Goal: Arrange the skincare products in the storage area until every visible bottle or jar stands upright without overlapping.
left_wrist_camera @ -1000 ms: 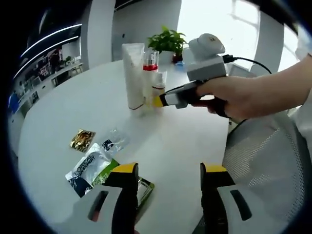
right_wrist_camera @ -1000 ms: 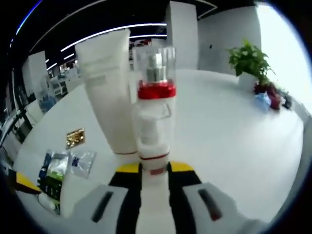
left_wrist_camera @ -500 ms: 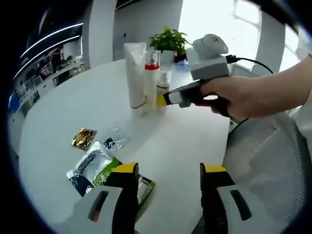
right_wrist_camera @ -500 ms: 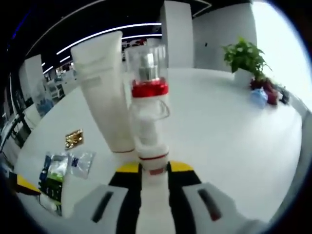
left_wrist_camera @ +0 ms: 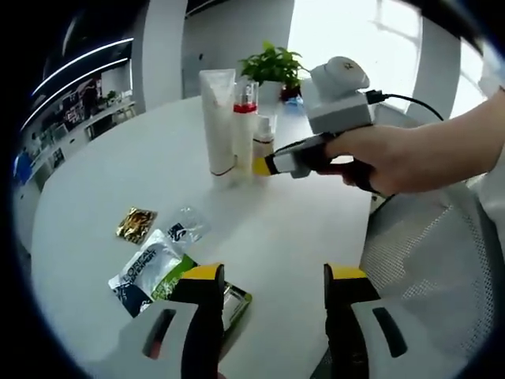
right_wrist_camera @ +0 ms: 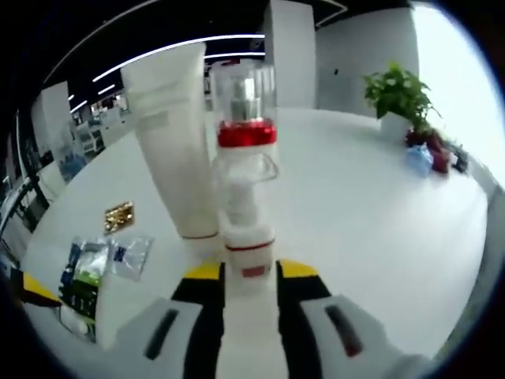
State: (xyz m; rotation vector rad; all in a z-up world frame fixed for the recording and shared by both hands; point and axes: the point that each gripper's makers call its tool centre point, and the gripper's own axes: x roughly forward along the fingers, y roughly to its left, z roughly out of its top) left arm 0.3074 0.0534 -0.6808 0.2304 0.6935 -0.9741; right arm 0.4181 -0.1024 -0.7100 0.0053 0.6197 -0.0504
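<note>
The right gripper (right_wrist_camera: pixel 249 272) pinches a small white bottle (right_wrist_camera: pixel 248 237) between its fingers, upright on the desk (right_wrist_camera: pixel 379 205) just before a red-collared bottle (right_wrist_camera: pixel 246 118) and a white tube (right_wrist_camera: pixel 173 150). The left gripper (left_wrist_camera: pixel 268 276) hovers with fingers spread above sachets (left_wrist_camera: pixel 150 264).

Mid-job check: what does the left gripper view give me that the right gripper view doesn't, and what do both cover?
Left gripper view alone: the person's hand gripping the right tool, a mesh chair, and the left tool open over the table.

Right gripper view alone: a close look at the small white bottle between its jaws, and a blue object beside the plant pot.

Both: the tall white tube, the red-banded pump bottle, the gold sachet, the sample packets and the potted plant.
</note>
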